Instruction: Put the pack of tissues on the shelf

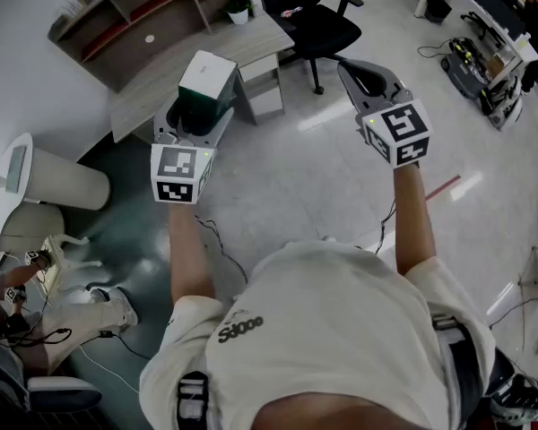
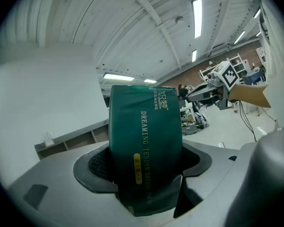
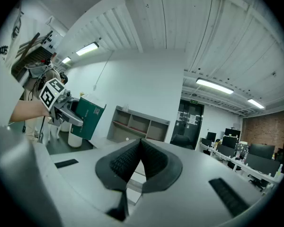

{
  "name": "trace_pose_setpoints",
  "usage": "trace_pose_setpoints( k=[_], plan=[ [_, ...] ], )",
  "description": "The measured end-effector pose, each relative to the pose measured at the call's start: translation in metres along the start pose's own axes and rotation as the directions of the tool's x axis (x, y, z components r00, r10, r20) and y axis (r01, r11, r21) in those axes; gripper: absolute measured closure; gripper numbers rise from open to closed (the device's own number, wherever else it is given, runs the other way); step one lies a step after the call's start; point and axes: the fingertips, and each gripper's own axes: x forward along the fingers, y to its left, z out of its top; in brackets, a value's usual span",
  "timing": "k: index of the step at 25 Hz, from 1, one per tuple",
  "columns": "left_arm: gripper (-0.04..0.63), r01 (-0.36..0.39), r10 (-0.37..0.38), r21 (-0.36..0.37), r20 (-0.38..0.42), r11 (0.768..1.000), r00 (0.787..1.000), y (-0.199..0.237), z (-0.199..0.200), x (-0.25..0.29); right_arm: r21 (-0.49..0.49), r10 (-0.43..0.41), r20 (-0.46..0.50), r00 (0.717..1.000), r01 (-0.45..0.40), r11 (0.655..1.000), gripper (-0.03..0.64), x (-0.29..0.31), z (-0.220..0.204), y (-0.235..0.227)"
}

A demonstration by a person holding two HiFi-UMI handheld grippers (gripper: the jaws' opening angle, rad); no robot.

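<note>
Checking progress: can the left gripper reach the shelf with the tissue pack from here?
Probably not yet: the left gripper, shut on the tissue pack, hangs short of the shelf, with the desk between.

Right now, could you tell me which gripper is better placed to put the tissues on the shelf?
Left. The left gripper clamps the pack of tissues and is nearer the shelf. The right gripper is shut and empty.

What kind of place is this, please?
Most likely an office or laboratory workroom: a black office chair stands by a desk, an open shelf sits behind it, and monitors stand in rows.
</note>
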Motion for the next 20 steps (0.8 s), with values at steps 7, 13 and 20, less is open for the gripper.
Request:
trace_pose_setpoints(
  k=[7,13,20],
  plan=[
    [0.216,0.005,-0.005,-0.003,0.003,1.0,1.0,0.012,-0.017,-0.005,-0.002,-0.014,-0.003,1.0,0.014,1.0,0.612,0.012,-0.002,0.015],
    [0.216,0.019,-0.018,-0.011,0.026,1.0,1.0,0.034,-0.023,-0.007,0.003,-0.036,-0.002,0.999,0.036,0.999,0.612,0.026,0.011,0.029],
    [0.216,0.028,-0.027,-0.032,0.034,0.999,0.999,0.048,-0.031,0.006,0.018,-0.064,0.005,0.998,0.064,0.998,0.612,0.042,0.012,0.02]
  ],
)
